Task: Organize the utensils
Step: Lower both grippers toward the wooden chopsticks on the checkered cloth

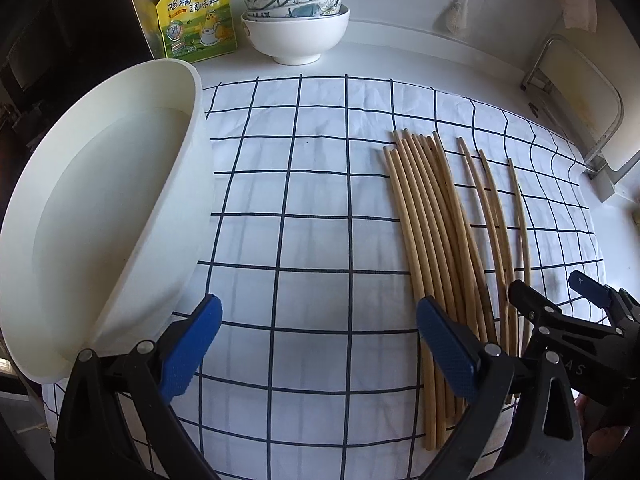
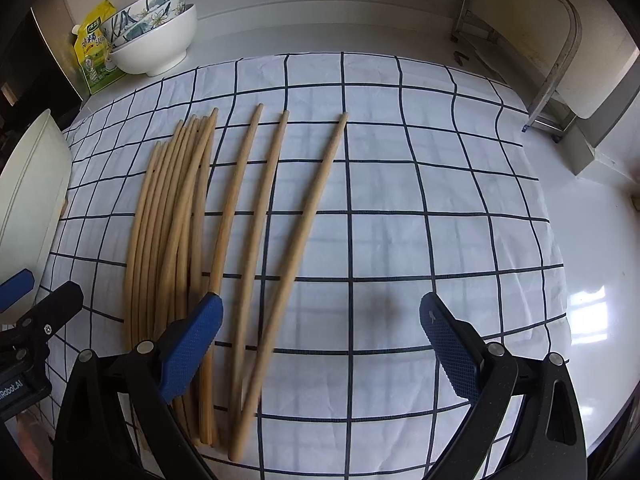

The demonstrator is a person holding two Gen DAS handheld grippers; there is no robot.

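Several wooden chopsticks lie on a white checked cloth (image 1: 312, 208). A tight bundle (image 1: 428, 232) lies left of three loose chopsticks (image 1: 496, 216). In the right wrist view the bundle (image 2: 168, 232) is at left and the loose chopsticks (image 2: 276, 232) are in the middle. A white oval tray (image 1: 104, 216) lies on its side at the cloth's left edge. My left gripper (image 1: 320, 344) is open and empty between tray and bundle. My right gripper (image 2: 320, 344) is open and empty, low over the cloth, its left finger by the loose chopsticks.
Stacked bowls (image 1: 294, 20) and a yellow seasoning pouch (image 1: 196, 16) stand at the back of the counter. A metal-framed board (image 2: 532, 32) leans at the back right. The right gripper shows at the left wrist view's lower right (image 1: 560, 304).
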